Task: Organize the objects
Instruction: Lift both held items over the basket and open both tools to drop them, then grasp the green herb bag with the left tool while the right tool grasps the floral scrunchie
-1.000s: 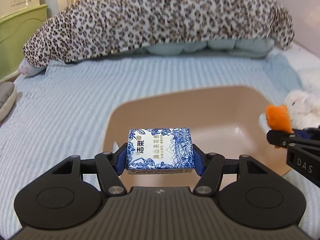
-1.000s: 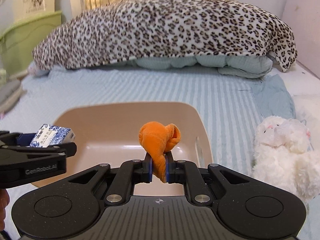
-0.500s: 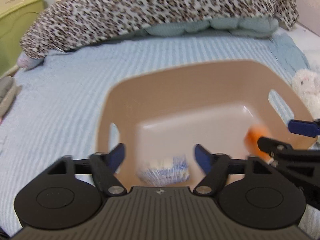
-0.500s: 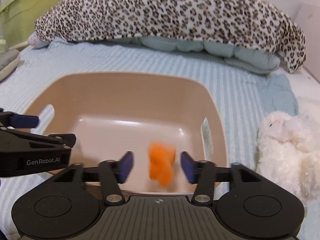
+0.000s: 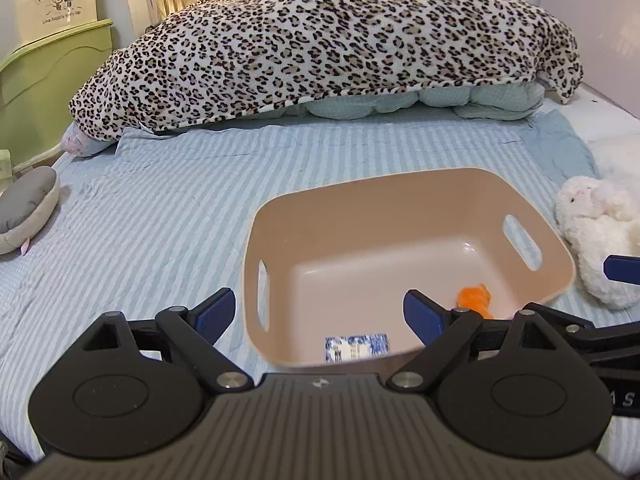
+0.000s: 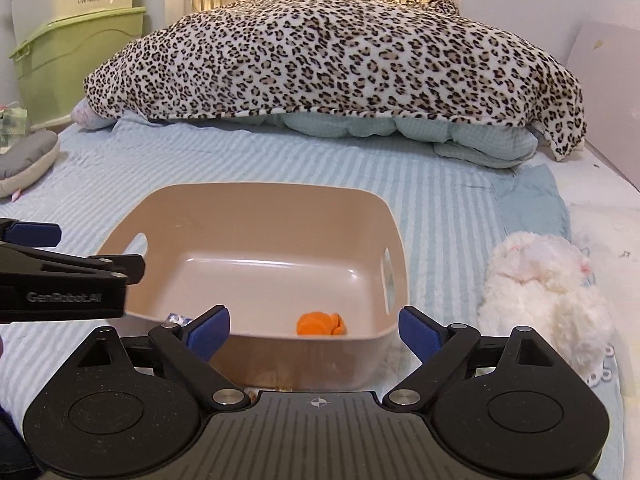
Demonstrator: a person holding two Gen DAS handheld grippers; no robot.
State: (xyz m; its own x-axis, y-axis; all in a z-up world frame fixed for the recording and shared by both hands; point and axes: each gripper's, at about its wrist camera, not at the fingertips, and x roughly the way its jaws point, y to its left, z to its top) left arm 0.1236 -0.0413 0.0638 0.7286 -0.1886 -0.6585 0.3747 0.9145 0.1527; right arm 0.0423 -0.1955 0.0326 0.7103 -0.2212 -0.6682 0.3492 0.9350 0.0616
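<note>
Now both grippers' fingers (image 5: pixel 420 314) gape, just released, empty, over striped bedsheet (image 5: pixel 160 220); leopard blanket (image 6: pixel 340 60) heaped behind

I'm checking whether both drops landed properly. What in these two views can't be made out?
- Tissue pack: left wrist view, its near end is cut off by the basket rim; right wrist view shows only a corner behind the right claw finger.
- Pack print: too small to read.
- Orange toy: its underside is hidden by the basket's near wall.
- White plush: cut off by the frame edge in the left wrist view.

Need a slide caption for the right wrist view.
Right gripper open over beige basket holding orange plush; white plush toy beside it.
</note>
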